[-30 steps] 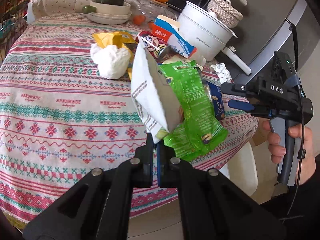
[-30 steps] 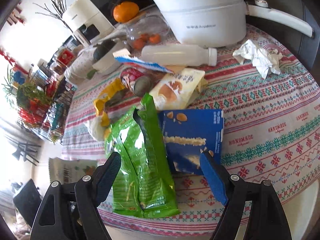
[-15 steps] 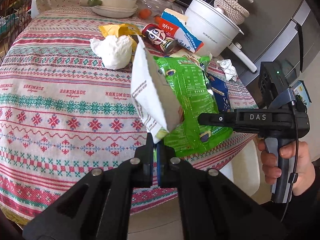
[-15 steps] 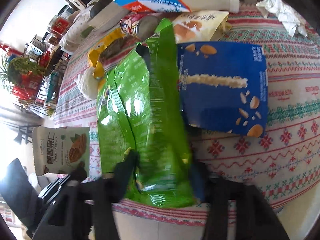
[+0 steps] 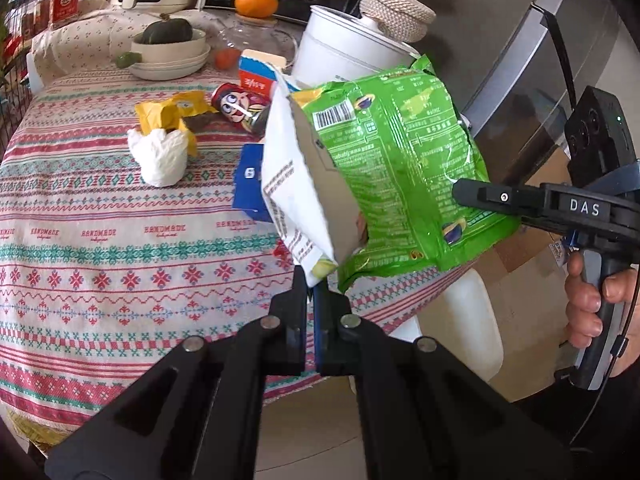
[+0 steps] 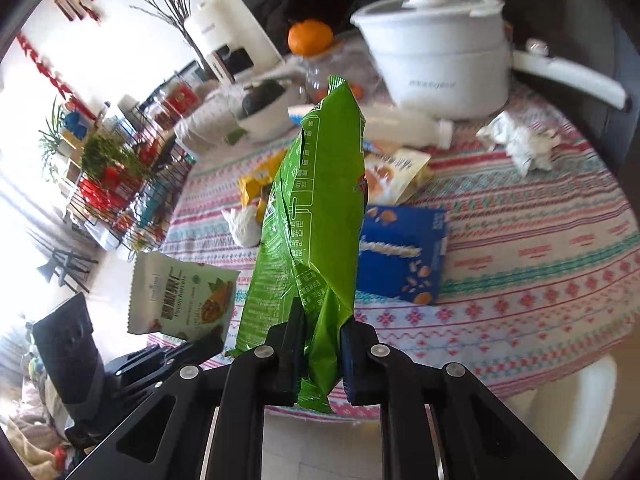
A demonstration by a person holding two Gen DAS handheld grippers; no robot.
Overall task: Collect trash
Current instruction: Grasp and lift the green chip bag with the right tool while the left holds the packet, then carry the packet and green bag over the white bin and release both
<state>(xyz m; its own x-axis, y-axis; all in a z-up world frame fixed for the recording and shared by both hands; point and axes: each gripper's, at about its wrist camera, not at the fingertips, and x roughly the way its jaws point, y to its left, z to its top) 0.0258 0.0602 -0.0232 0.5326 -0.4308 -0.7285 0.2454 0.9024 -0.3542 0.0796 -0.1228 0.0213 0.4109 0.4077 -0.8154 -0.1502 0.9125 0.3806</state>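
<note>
Left wrist view: left gripper clenched on the bottom corner of a white snack pouch, held upright at frame centre. Green snack bag hangs just behind it, right of centre, above the table edge; right gripper reaches in from the right.

Right wrist view: right gripper grips the green snack bag at centre, lifted off the patterned tablecloth. Blue carton lies flat just right; crumpled tissue upper right

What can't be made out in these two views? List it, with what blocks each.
- Blue box, left wrist view: mostly hidden behind the white pouch in the left gripper.
- Can: its right end is covered by that pouch.
- Right wrist view: table behind the green bag in the right gripper is hidden; far shelves are blurred.
</note>
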